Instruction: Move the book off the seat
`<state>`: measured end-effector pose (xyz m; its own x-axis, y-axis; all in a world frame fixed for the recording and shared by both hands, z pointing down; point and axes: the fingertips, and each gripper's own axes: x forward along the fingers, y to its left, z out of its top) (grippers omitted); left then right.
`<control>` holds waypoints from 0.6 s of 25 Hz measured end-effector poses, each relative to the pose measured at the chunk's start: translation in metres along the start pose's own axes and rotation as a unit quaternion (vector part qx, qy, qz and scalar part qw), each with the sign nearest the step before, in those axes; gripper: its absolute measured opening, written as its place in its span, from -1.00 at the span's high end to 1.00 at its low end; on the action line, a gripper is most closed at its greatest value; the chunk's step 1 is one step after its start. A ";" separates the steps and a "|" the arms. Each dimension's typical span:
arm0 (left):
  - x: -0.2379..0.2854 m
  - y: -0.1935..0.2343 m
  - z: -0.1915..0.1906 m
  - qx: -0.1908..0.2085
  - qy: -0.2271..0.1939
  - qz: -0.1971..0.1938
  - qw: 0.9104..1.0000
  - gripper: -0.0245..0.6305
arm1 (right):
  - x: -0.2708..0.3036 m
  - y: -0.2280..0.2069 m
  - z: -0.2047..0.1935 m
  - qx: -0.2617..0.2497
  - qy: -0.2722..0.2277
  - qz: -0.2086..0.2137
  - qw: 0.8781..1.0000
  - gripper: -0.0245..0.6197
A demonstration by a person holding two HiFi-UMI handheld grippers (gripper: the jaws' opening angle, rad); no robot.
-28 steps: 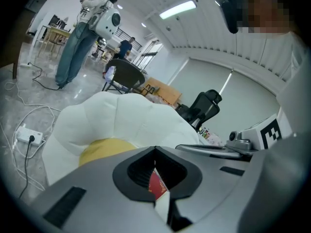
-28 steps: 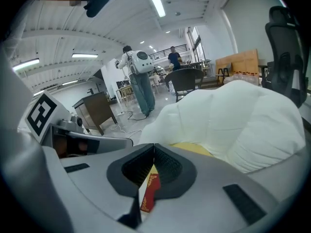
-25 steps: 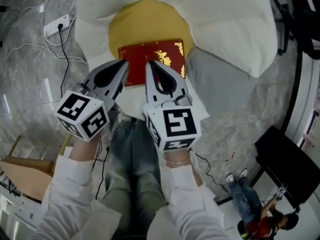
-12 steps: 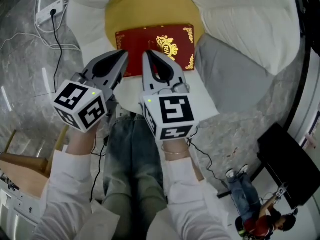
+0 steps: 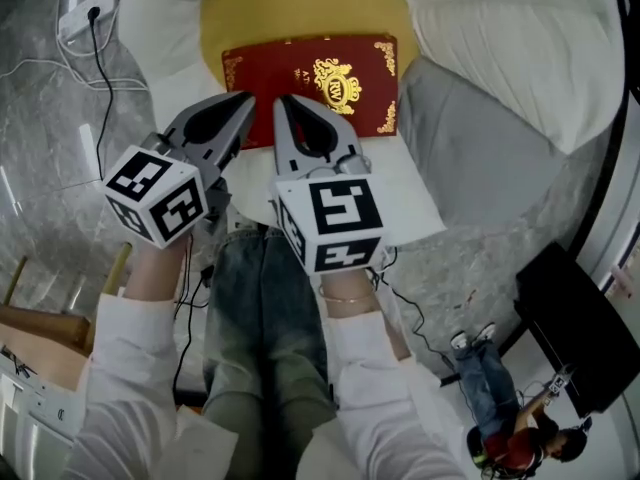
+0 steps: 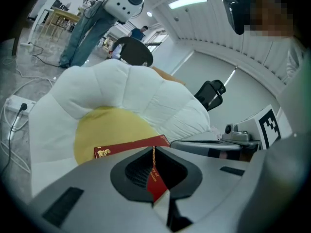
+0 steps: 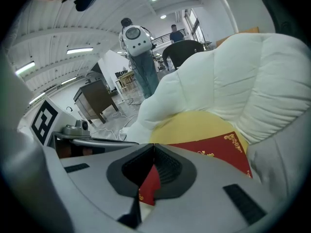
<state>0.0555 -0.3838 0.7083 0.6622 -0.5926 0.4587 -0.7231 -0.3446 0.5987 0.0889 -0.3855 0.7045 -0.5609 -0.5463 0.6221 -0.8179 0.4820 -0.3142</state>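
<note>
Two sets of fingers, pressed shut and empty: the left gripper and right gripper have sunk closer to the red book, so the approach is under way, with no grasp yet. The book lies flat on the yellow cushion of the white seat, its long axis crosswise and a long edge facing the person.

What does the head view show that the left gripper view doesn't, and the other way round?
Only the head view shows the red book's whole cover with its gold crest, the person's jeans, and the left gripper and right gripper from above, each with its jaws together. Only the left gripper view shows the ceiling light and the black chair behind the white seat. Both show the book lying on the seat's yellow cushion, and the power strip on the floor.
</note>
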 end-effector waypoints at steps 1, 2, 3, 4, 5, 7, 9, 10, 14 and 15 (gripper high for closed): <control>0.003 0.000 -0.003 -0.004 0.005 -0.009 1.000 0.91 | 0.003 -0.001 -0.002 -0.001 0.004 0.000 1.000 0.89; 0.005 0.000 -0.006 -0.010 0.008 -0.016 1.000 0.91 | 0.006 -0.002 -0.004 -0.002 0.008 0.000 1.000 0.89; 0.006 0.000 -0.008 -0.017 0.010 -0.022 1.000 0.91 | 0.008 -0.002 -0.006 -0.001 0.013 0.001 1.000 0.89; 0.007 0.001 -0.010 -0.025 0.011 -0.026 0.999 0.91 | 0.009 -0.002 -0.007 0.000 0.016 0.002 1.000 0.89; 0.007 0.003 -0.011 -0.032 0.012 -0.027 0.999 0.91 | 0.010 -0.002 -0.008 0.002 0.018 0.003 1.000 0.89; 0.010 0.009 -0.012 -0.041 0.013 -0.026 0.999 0.90 | 0.012 -0.002 -0.008 0.008 0.021 0.008 1.000 0.89; 0.013 0.014 -0.015 -0.046 0.020 -0.026 0.998 0.80 | 0.013 -0.001 -0.009 0.014 0.025 0.012 1.000 0.89; 0.014 0.017 -0.016 -0.049 0.024 -0.028 0.998 0.65 | 0.014 -0.001 -0.010 0.015 0.027 0.013 0.999 0.89; 0.021 0.025 -0.026 -0.072 0.035 -0.038 0.996 0.58 | 0.017 -0.001 -0.012 0.028 0.032 0.023 0.999 0.89; 0.022 0.027 -0.028 -0.079 0.037 -0.040 0.995 0.57 | 0.017 -0.001 -0.012 0.035 0.032 0.027 0.999 0.89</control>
<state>0.0561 -0.3859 0.7534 0.7331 -0.5105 0.4494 -0.6316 -0.2656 0.7284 0.0814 -0.3870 0.7242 -0.5964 -0.4751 0.6470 -0.7952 0.4595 -0.3956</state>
